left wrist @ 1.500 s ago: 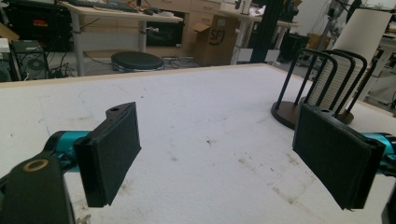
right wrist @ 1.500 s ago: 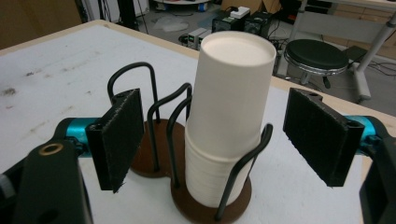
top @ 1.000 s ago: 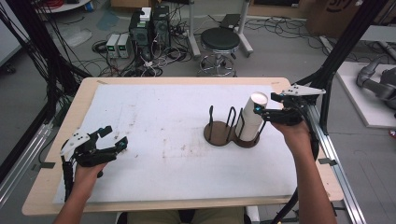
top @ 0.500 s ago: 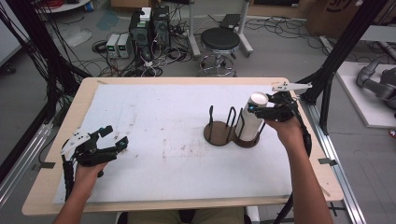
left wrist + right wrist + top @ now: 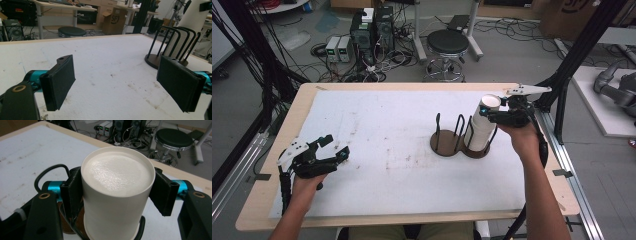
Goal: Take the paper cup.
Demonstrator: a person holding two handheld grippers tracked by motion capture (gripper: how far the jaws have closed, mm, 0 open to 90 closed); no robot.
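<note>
A tall white paper cup [image 5: 481,127], bottom end up, stands in the right ring of a dark wire cup rack [image 5: 447,144] right of the table's middle. My right gripper [image 5: 492,112] is shut on the cup near its top. In the right gripper view the black pads press both sides of the cup [image 5: 117,172]. My left gripper [image 5: 338,145] rests open near the table's front left, with nothing between its jaws. The left gripper view has the left gripper [image 5: 120,83] facing the rack [image 5: 160,58] and the cup [image 5: 193,17] across bare table.
The table top is a white sheet [image 5: 387,125] on a wooden board. The rack's left ring [image 5: 443,142] holds nothing. Black frame posts [image 5: 572,60] rise past the right edge. A stool [image 5: 447,45] and computer boxes stand on the floor behind.
The right gripper has swung the cup from a tilt to nearly upright in the rack's right ring. The left gripper has stayed where it was.
</note>
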